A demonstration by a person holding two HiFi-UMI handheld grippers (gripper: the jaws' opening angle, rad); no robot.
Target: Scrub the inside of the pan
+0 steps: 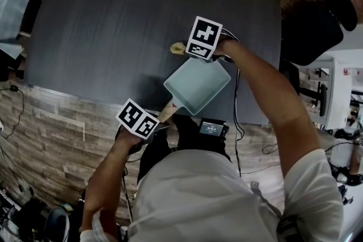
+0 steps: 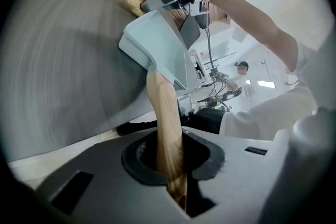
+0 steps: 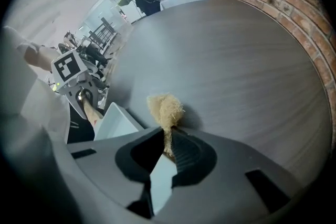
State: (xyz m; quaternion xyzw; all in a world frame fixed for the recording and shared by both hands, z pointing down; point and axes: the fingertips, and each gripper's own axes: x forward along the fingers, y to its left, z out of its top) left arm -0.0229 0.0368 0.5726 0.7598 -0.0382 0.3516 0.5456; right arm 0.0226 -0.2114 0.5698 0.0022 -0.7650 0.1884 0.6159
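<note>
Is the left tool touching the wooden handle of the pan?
Touching. The left gripper view shows the wooden handle of the pan clamped between the jaws of the left tool.

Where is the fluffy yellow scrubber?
In the head view the scrubber is near the middle, pinched by the right gripper, over the dark table just beyond the pan.

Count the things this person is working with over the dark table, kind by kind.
Pan: 1
Fibre scrubber: 1
Grippers: 2, the left gripper and the right gripper
Total: 4
</note>
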